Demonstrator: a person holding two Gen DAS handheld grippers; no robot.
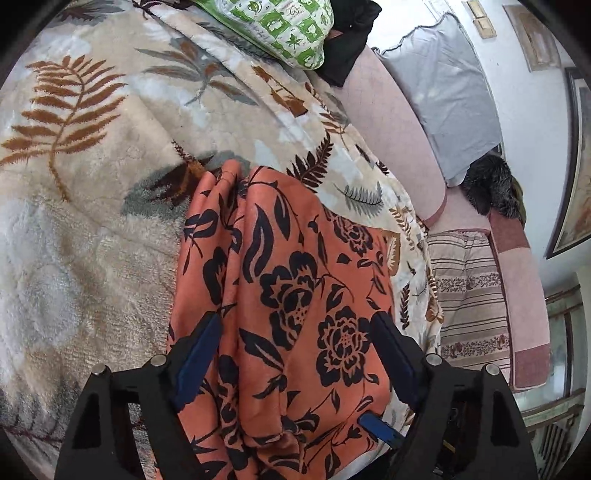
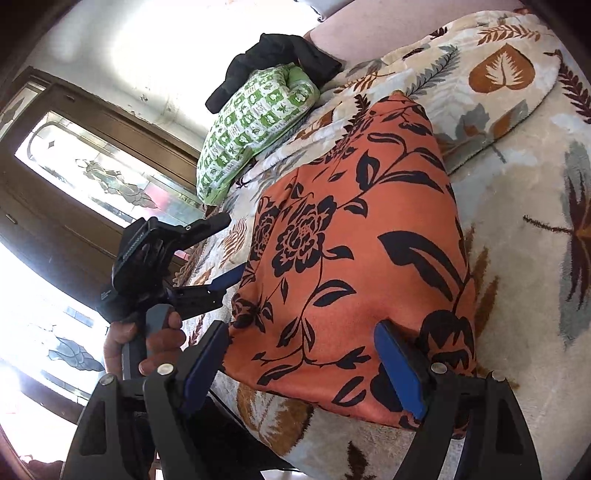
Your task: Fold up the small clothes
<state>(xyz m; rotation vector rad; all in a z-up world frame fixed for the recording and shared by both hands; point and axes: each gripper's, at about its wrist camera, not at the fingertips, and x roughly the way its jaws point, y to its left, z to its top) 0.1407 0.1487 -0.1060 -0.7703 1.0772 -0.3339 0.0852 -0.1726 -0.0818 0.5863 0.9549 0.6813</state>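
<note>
Judging the orange floral garment on the leaf-print blanket already partly folded, we see left claw and right claw spread, pinching nothing.

The left gripper, black-framed with blue pads, stood with its jaws spread wide over an orange garment printed with black flowers, not pinching it. The garment lay in soft lengthwise folds on a plush cream blanket patterned with brown and grey fern leaves. A green-and-white patterned pillow sat at the blanket's far end, and a pale grey cushion leaned against the white wall.
</note>
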